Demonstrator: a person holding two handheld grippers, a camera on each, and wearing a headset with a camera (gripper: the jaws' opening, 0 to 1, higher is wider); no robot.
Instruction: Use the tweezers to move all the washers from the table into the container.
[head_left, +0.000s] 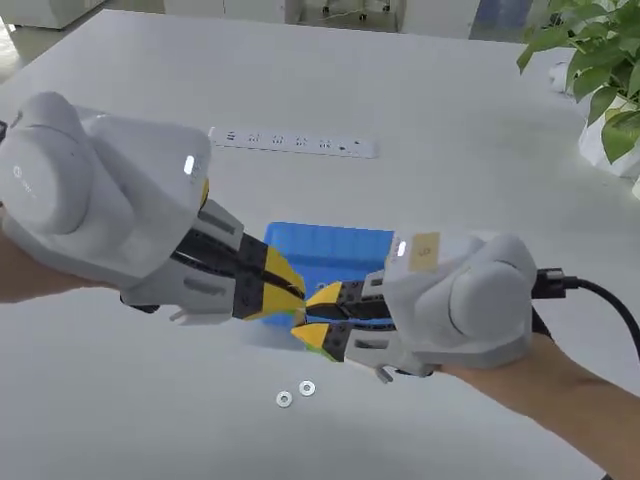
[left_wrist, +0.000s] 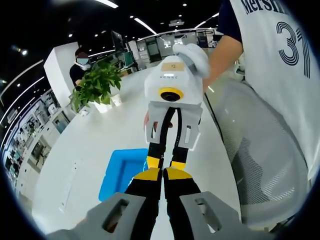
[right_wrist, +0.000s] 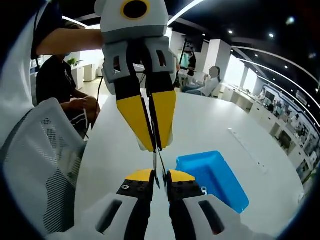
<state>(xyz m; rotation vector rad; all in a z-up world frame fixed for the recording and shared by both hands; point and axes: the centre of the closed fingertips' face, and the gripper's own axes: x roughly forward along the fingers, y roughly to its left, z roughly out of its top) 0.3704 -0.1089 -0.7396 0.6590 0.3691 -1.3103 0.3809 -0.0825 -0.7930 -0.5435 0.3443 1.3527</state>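
Silvery washers (head_left: 285, 399), two of them, lie flat on the white worktop (head_left: 450, 150) in the head view. They sit just beside each other without touching, outside the container and on the near side of the two tools. The blue container (head_left: 330, 245) rests on the worktop just beyond the tools, and they cover its near edge. I cannot tell what lies inside it.

The tweezers (right_wrist: 156, 160) show in the right gripper view as thin metal legs bridging the two tools, off the worktop. The left tool (head_left: 297, 292) reaches in from the left and points at the right tool. Its yellow-tipped jaws are clenched on the tweezers. The right tool (right_wrist: 161, 176) faces it tip to tip, and the tweezers' free end runs between its jaws. Those jaws stand narrowly apart, and I cannot tell whether they press on the metal.

Farther back on the worktop, a white power strip (head_left: 295, 142) lies well apart from the container. A leafy green plant (head_left: 600, 70) stands at the far right corner. A black cable (head_left: 600, 300) trails from the back of the right tool. In the left gripper view, a grey mesh chair (left_wrist: 260, 165) stands beside the person holding the tools.
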